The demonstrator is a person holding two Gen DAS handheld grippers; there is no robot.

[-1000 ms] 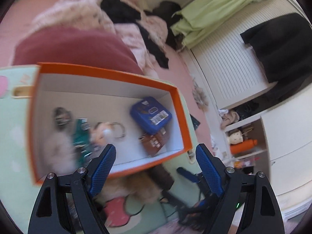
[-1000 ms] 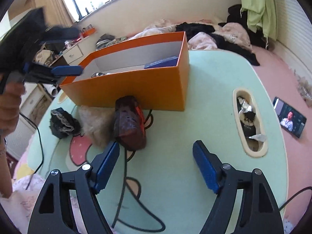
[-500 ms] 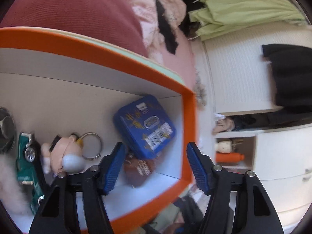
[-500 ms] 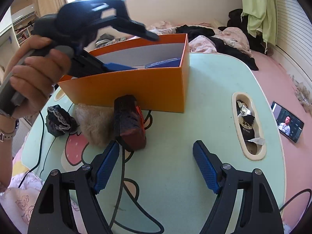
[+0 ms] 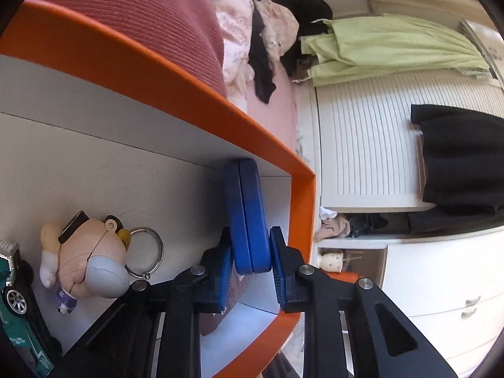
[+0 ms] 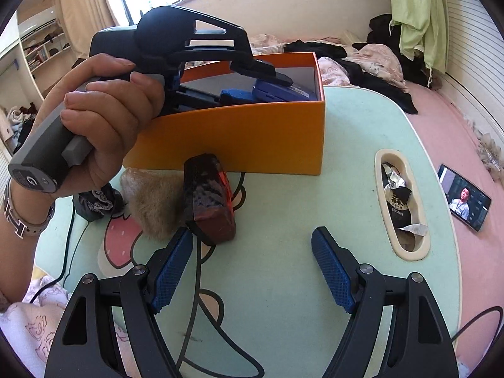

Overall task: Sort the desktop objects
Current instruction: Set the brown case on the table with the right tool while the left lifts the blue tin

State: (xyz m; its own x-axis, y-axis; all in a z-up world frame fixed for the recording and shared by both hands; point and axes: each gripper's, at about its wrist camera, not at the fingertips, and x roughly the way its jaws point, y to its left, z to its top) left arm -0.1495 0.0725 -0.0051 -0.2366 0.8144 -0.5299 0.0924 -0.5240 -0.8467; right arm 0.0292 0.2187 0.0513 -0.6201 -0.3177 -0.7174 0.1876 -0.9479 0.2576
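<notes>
Inside the orange box (image 5: 189, 88), my left gripper (image 5: 252, 252) is shut on a blue tin (image 5: 247, 220), which I see edge-on between the pads. A doll keychain (image 5: 85, 264), a green toy car (image 5: 15, 302) and a brown item (image 5: 220, 308) lie on the box floor. From the right wrist view, a hand holds that left gripper (image 6: 261, 86) in the box (image 6: 252, 138), on the tin (image 6: 283, 93). My right gripper (image 6: 252, 236) hangs open over the green table (image 6: 346, 157), nothing between its fingers. A dark red pouch (image 6: 209, 201) lies just ahead of its left finger.
A brown fuzzy thing (image 6: 151, 201) and a black lace item (image 6: 97, 201) lie beside the pouch, in front of the box. A black cable (image 6: 197, 271) runs under the right gripper. A slot (image 6: 400, 208) in the table holds wrappers. A phone (image 6: 464, 197) lies beyond the table's right edge.
My left gripper has dropped into the box, rolled, and closed on the blue tin, which has gone from lying flat to standing on edge. The right gripper has stayed still.
</notes>
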